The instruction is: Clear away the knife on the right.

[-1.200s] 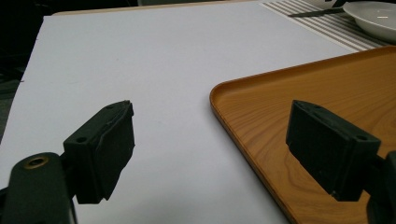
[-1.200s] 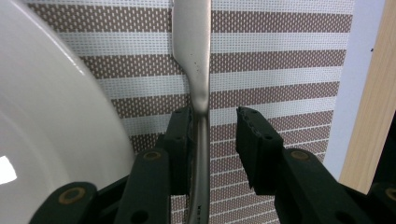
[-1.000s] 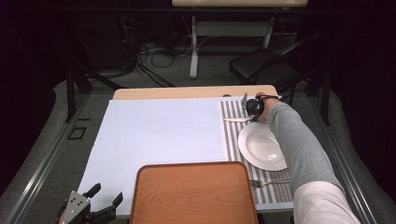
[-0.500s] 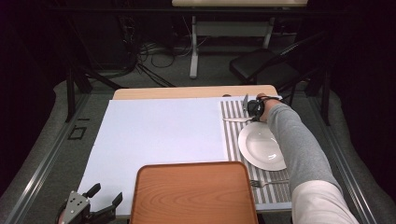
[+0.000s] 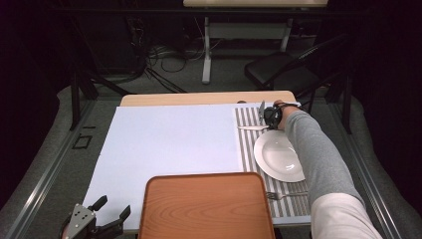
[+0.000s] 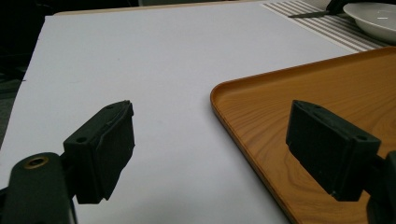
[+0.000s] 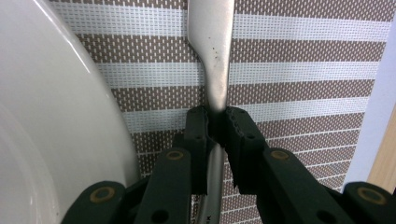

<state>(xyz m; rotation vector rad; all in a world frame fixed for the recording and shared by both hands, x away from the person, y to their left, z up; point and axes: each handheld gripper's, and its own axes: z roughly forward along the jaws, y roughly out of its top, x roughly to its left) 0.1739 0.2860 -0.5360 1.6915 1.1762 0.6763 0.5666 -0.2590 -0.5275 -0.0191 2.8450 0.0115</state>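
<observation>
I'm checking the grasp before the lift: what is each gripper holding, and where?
The right gripper pinches a knife at its narrow neck. The left gripper holds nothing.

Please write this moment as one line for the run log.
right gripper: jaws just closing, shut on silver metal knife | knife on striped placemat beside white plate | left gripper: open, idle near wooden tray

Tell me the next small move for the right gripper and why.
Probably lift the knife a little off the striped placemat. The right gripper has just been closing its jaws, and in the right gripper view they now pinch the knife's narrow neck. It lies flat beside the white plate, so a short straight rise should clear the rim.
</observation>
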